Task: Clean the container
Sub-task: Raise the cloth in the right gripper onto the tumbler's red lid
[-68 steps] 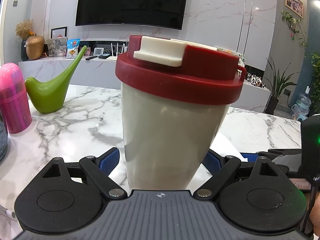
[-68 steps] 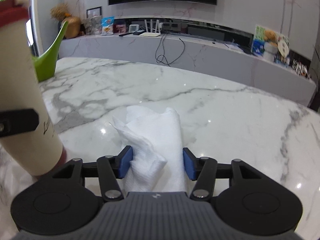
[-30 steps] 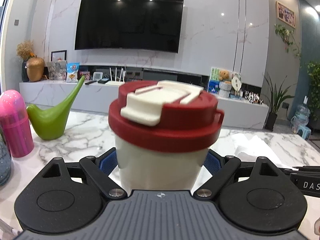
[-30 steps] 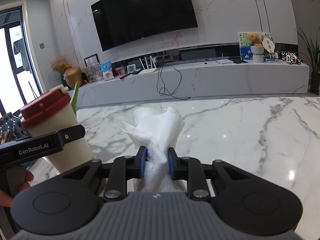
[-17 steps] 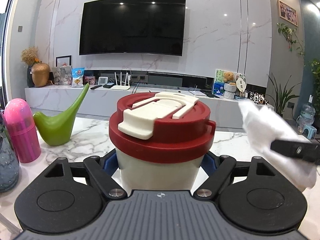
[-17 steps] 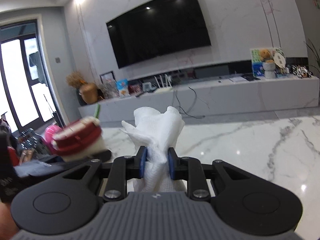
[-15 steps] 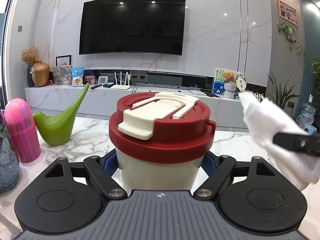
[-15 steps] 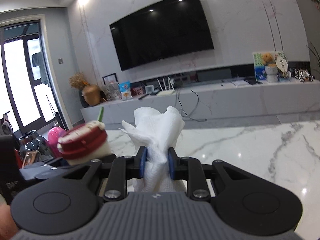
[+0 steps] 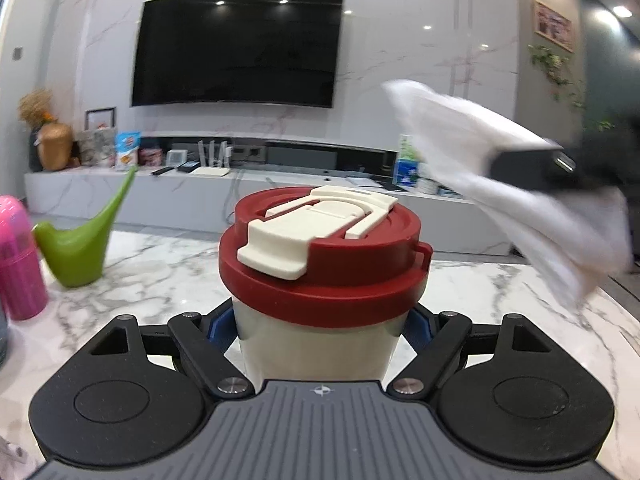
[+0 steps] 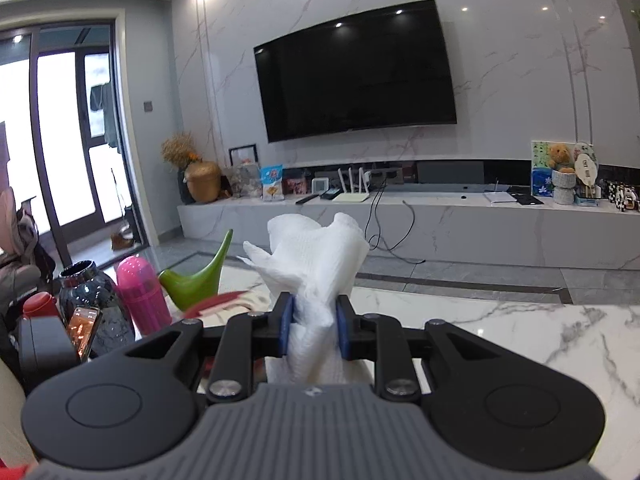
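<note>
L gripper [image 9: 320, 324]: we've got both pads pinched on the cream container [image 9: 316, 344], lifted above the marble table [image 9: 160, 272], long axis vertical, red lid [image 9: 324, 264] up, flip tab toward cam. R gripper [image 10: 314, 328] clamped on a white paper towel [image 10: 312, 256], bunched end pointing up/fwd. From L cam, towel sits upper right of lid, not touching. Green watering can [image 9: 80, 244] + pink bottle [image 9: 18, 264] far left.
</note>
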A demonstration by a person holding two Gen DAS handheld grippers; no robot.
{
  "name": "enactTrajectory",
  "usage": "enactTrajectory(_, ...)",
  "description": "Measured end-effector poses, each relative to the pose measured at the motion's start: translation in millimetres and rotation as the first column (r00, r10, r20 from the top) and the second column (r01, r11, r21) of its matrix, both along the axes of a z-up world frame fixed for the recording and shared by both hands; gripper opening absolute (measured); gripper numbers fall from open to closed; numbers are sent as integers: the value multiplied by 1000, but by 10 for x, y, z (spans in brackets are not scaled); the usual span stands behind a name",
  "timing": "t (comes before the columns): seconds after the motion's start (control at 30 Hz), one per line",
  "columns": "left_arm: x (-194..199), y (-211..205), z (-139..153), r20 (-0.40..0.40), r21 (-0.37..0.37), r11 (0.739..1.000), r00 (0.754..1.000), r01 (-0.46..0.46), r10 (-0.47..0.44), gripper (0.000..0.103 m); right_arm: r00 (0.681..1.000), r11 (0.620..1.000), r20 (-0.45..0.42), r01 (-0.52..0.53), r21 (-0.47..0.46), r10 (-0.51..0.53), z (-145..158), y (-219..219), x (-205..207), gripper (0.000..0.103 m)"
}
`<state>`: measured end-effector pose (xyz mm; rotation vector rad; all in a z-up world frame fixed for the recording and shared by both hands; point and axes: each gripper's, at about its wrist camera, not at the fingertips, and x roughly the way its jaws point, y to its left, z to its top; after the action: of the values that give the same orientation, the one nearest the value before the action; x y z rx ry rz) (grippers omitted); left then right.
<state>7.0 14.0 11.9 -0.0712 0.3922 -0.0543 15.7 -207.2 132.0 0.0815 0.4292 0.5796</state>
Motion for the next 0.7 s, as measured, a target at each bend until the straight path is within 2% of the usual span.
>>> enactTrajectory(0.13, -9, -193, -6, 9, 20, 998, 998, 55, -55, 80, 999, 999, -16, -29, -45, 28, 84, 20, 30, 25)
enactTrajectory(0.27, 11, -315, -47, 0, 29, 996, 997, 84, -84, 80, 999, 995, -32, -27, -95, 24, 4, -41, 48, 25)
enactTrajectory(0.47, 7, -430, -108, 7, 90, 991, 995, 102, -103, 80, 999, 996, -44, -24, -87, 20, -69, -195, 70, 26)
enactTrajectory(0.7, 13, -429, -144, 7, 87, 992, 995, 96, -97, 80, 999, 992, -17, -44, -120, 42, 0, -78, 38, 26)
